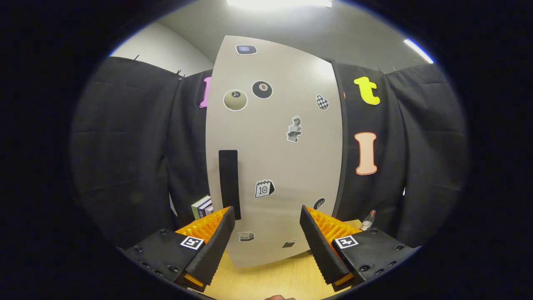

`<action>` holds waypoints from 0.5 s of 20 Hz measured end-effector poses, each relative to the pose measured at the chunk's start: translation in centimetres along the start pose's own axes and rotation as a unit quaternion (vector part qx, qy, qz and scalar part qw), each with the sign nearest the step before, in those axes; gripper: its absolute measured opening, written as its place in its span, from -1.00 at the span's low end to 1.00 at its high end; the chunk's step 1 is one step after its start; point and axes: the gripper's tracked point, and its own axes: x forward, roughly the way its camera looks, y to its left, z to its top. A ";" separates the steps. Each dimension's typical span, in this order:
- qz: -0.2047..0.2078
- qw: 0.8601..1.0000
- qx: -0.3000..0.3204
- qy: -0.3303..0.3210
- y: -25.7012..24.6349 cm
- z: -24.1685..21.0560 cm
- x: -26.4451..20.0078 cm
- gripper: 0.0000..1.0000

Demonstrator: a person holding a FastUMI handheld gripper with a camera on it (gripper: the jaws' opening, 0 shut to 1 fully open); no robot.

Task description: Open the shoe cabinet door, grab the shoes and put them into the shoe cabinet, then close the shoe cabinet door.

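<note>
Two dark cloth walls [125,166] close off the booth on either side, hung from clips along their top edge, with a pale room wall [158,52] and grey ceiling [333,33] showing above them and two ceiling lights [279,3] glaring at the top of the frame. At centre frame stands the shoe cabinet [283,158], its door shut: a tall off-white panel dotted with small stickers (billiard balls, a bust, a calendar page, a milk carton among them) and carrying a black vertical handle strip [228,183] at its lower left. It rests on a light wood-grain worktop [266,279] that fills the lower middle of the frame. The gripper [266,227] points straight at the door, jaws spread wide apart with nothing between them; the left finger's tip lies just over the bottom of the handle strip, though contact cannot be judged. A few books [202,207] stand at lower left beside the cabinet, and a small clear bottle [368,220] sits at lower right.
</note>
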 end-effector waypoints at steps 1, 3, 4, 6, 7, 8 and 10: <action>0.002 1.000 -0.006 0.001 -0.1 -0.3 -0.1 0.96; 0.012 1.000 -0.013 0.004 -0.2 -0.8 0.0 0.96; 0.018 1.000 -0.011 0.006 -0.2 -1.0 0.0 0.96; 0.037 0.999 -0.010 -0.003 0.1 -0.8 0.0 0.96; 0.043 0.999 -0.013 -0.011 0.1 -0.8 -0.1 0.96; 0.042 0.999 -0.016 -0.015 -0.1 -0.8 -0.1 0.96; 0.044 0.999 -0.022 -0.013 -0.4 -1.4 0.1 0.96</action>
